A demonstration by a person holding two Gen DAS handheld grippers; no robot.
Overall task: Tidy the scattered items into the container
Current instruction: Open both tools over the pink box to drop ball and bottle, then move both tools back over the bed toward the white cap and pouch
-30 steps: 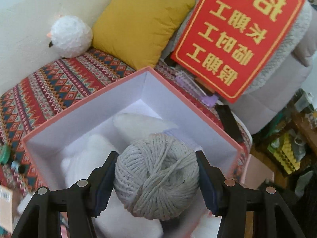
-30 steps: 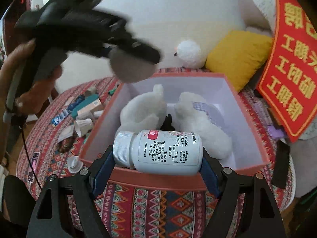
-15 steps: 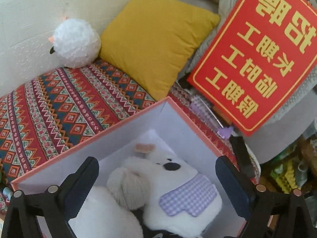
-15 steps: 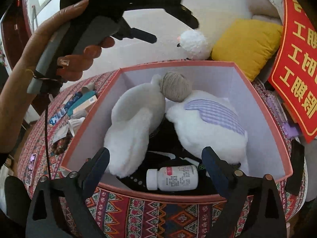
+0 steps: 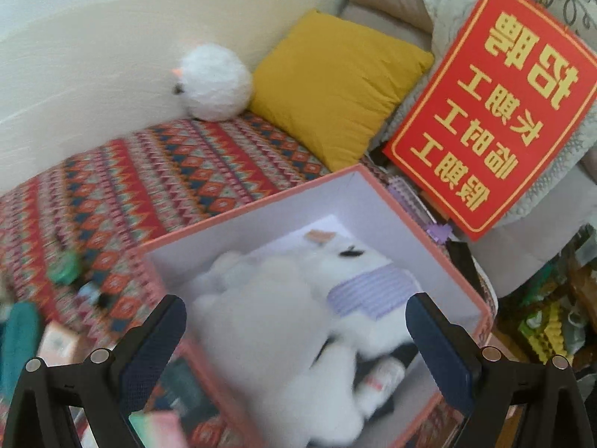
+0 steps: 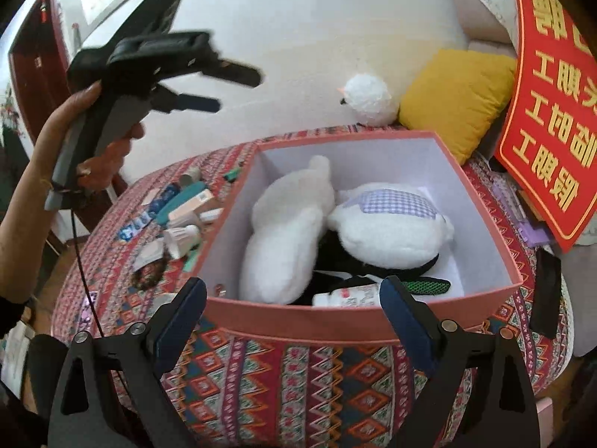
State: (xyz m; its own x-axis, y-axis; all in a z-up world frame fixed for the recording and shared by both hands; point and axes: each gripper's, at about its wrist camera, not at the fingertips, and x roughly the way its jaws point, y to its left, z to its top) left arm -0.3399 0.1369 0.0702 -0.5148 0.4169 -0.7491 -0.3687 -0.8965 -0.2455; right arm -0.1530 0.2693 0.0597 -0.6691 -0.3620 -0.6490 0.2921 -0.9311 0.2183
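Under both my tools lies the surface (image 6: 306,380), covered with a red patterned cloth, and on it stands the pink box (image 6: 335,321), the container of the task. The box is directly ahead of the right tool (image 6: 294,321) and just below its tips; from the left tool (image 5: 294,339) I look down into it. Both tools are released, jaws wide apart, with nothing between them. The left tool (image 6: 209,89) is lifted high to the left of the box, held by the person's hand (image 6: 100,142).

I judge the task is partly done. Inside the box I see two white plush toys (image 6: 287,231), the one with a checked lilac patch (image 6: 391,201) lying to the right, then a black item with green mesh (image 6: 429,285), and a white pill bottle (image 6: 347,295) lying on its side near the wall closest to the right tool.

What remains is the group of small items (image 6: 183,216) on the cloth, left of the box and well ahead of the right tool: a teal case, small packets, a white bottle. They are small and lie close together, some touching, so I think each pick needs care.
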